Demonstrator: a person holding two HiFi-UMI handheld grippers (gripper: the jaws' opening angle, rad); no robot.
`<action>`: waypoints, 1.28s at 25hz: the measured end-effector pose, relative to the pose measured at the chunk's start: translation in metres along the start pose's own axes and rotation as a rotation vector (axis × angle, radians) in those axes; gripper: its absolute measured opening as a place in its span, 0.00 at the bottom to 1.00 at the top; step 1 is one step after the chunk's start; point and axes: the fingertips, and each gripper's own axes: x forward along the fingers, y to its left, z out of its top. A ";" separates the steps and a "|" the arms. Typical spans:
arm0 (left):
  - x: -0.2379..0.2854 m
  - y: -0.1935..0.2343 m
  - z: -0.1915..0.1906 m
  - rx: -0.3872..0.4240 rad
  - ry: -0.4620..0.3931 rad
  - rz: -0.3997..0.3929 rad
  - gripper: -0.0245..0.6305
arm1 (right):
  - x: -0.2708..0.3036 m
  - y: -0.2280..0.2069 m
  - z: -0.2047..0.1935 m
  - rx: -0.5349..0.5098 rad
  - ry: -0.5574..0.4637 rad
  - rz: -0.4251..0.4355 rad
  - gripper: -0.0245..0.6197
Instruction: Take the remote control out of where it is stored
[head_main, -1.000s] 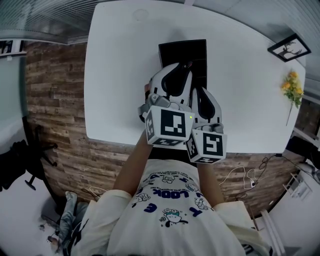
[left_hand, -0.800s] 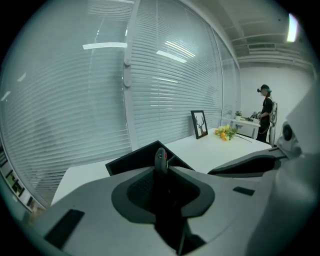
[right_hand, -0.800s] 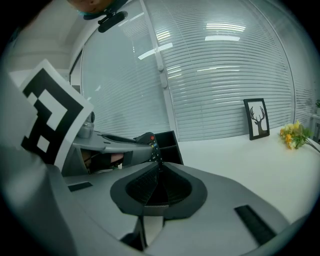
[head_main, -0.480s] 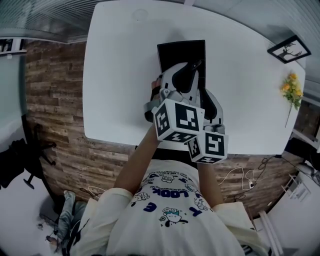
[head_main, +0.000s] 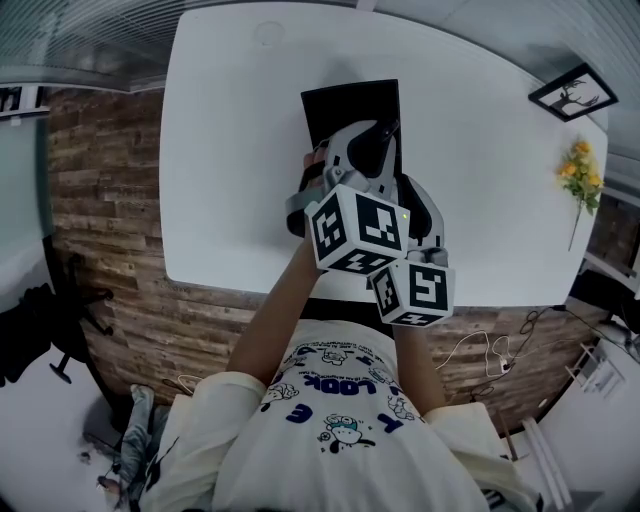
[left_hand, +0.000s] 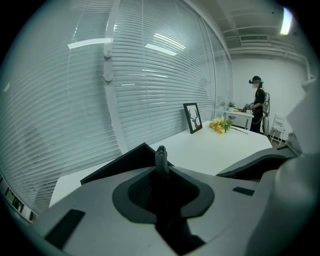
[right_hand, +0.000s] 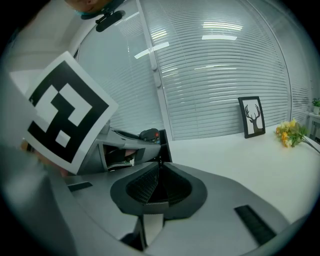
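Hand-held grippers (head_main: 383, 130) (right_hand: 160, 164), two; remote control (right_hand: 149, 135), one.

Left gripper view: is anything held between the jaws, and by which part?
The remote control, edge-on between the left gripper's jaws, which have just been closing onto it. They grip its lower end; the red-button end pokes out.

A white table (head_main: 225, 150) stood before window blinds (left_hand: 150, 75). A framed deer picture (head_main: 573, 92) stood upright at its far right corner, with yellow flowers (head_main: 583, 172) lying just beside it. A person (left_hand: 258, 102) stood at a far table (left_hand: 240, 115).
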 end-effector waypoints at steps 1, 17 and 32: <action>0.000 -0.001 0.000 0.006 0.000 -0.002 0.15 | 0.000 -0.001 0.000 0.002 -0.001 -0.001 0.11; -0.032 0.009 0.009 -0.097 -0.070 -0.003 0.14 | -0.010 0.003 0.021 -0.002 -0.046 0.001 0.11; -0.119 0.041 0.025 -0.221 -0.214 0.082 0.14 | -0.031 0.046 0.078 -0.059 -0.185 0.041 0.11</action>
